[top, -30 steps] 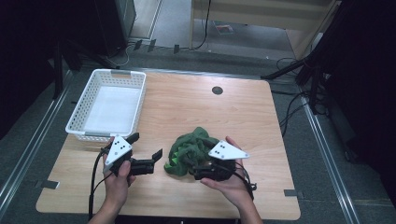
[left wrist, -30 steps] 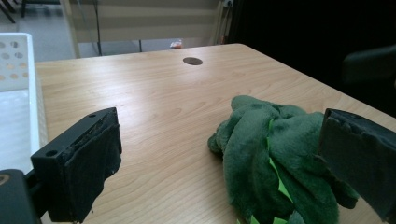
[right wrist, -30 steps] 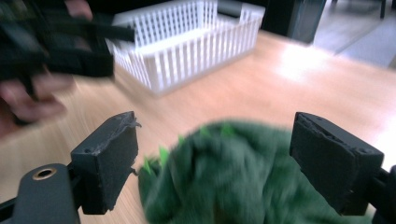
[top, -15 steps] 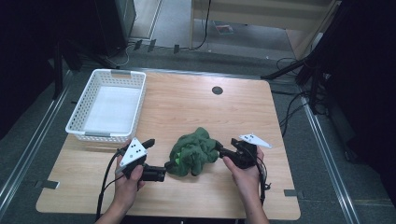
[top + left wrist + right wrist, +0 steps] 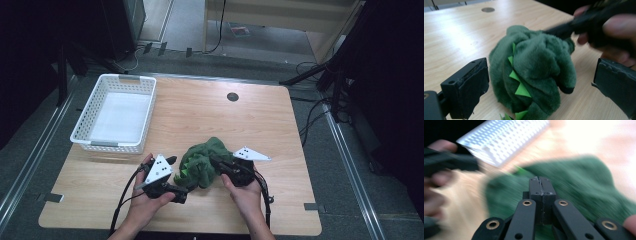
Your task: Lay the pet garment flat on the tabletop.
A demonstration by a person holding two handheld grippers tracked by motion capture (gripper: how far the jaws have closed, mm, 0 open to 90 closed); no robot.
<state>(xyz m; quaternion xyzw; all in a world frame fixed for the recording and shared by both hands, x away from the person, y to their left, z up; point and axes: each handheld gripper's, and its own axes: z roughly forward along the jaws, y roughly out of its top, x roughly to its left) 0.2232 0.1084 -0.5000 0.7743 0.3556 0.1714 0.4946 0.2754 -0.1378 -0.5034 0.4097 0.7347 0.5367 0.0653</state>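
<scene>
my left claw [image 5: 536, 82] gapes wide. the green toy [image 5: 534, 72] sits between its jaws. my right claw [image 5: 540, 185] is closed against its far side, maybe pinching plush.

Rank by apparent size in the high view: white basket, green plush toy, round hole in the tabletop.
1. white basket, clearly largest.
2. green plush toy, bunched between the two tongs.
3. round hole, far smallest.
</scene>
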